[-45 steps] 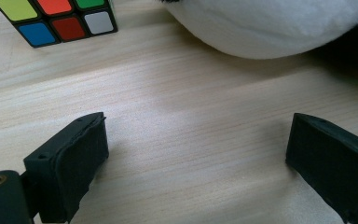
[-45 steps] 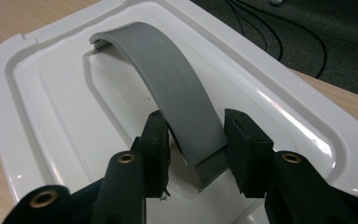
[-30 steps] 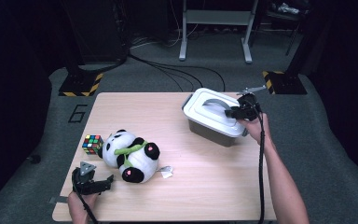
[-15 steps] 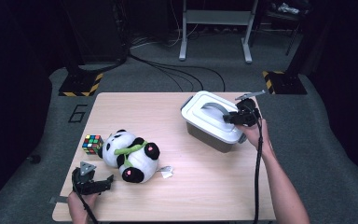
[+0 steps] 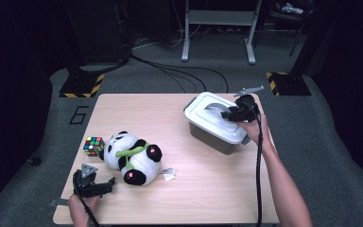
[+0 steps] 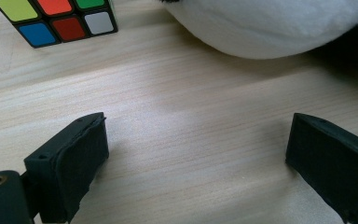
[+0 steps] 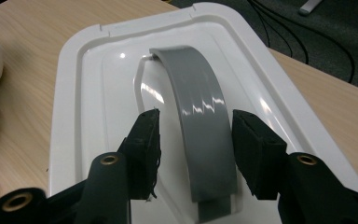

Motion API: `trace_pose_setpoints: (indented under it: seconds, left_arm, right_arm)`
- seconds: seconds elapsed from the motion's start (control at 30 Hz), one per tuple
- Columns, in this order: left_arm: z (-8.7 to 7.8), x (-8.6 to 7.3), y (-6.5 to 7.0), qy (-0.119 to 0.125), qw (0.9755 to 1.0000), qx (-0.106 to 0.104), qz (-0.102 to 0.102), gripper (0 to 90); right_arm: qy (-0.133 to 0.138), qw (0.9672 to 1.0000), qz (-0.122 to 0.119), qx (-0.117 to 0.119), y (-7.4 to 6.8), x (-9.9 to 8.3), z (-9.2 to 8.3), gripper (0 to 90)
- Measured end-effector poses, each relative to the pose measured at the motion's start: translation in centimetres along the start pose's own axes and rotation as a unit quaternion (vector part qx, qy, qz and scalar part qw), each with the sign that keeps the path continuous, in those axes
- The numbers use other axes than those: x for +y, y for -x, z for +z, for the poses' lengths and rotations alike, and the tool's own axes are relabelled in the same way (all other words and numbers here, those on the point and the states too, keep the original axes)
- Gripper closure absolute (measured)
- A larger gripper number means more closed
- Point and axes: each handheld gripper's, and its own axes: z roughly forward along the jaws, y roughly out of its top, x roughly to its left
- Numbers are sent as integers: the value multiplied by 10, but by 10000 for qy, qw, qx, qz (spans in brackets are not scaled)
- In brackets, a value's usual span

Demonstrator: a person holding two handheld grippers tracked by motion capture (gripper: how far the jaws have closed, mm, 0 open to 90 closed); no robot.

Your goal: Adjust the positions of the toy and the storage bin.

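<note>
Right gripper (image 7: 196, 135): the fingers (image 7: 147, 140) are spread to either side of the grey handle (image 7: 200, 126) of the white lid (image 7: 88, 93), and have just been opening. The handle is between them, with a narrow gap visible on each side, so no pinch is judged to be made at present.

Key relation: the handle's long axis runs straight away from the fingers, as an arch rising from its near foot between the finger bases to its far foot toward the lid's far edge. The fingers therefore straddle it across its short width, near the lower, nearer half of the arch. A closing stroke would meet the handle's two long edges squarely.

In the high view the right gripper (image 5: 238, 111) is seen over the lidded storage box (image 5: 215, 125), which stands at the right far part of the bench (image 5: 208, 189).

Left gripper (image 6: 205, 154): fingers (image 6: 74, 163) spread wide, nothing between them, resting low over bare bench. The plush panda (image 5: 132, 158) lies just beyond them and the Rubik's cube (image 5: 93, 145) farther off beside the panda. This gripper (image 5: 94, 182) is well apart from the box; the right hand is clearly the nearer to the handle.
</note>
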Motion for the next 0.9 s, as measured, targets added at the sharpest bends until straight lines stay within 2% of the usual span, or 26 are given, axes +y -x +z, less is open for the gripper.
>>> trace_pose_setpoints:
  seconds: [0.17,0.3,0.5,0.7,0.77,0.8,0.83,0.9]
  left_arm:
    - [0,0,0,-5,10000,-5,-4,55]
    - [0,0,0,-7,10000,-4,-3,56]
    - [-1,0,0,-58,10000,-18,6,56]
    - [0,0,0,6,10000,12,-10,56]
    - [-1,0,0,-53,10000,-18,5,57]
    - [0,0,0,3,10000,12,-8,56]
    - [-1,0,-1,-60,10000,-22,8,57]
    - [0,0,0,-15,10000,-8,1,57]
  right_arm:
    - [78,9998,-194,11,-3,13,4,513]
    - [80,9996,-254,99,-2,19,10,532]
    - [33,9989,-475,43,-2,23,19,604]
    - [-9,9990,-333,286,-6,23,18,664]
    - [-42,9990,-369,228,-11,24,19,667]
    - [-69,9991,-366,184,-14,25,19,667]
    - [-62,9992,-334,188,-15,25,20,668]
    - [-71,9995,-222,199,-18,25,21,668]
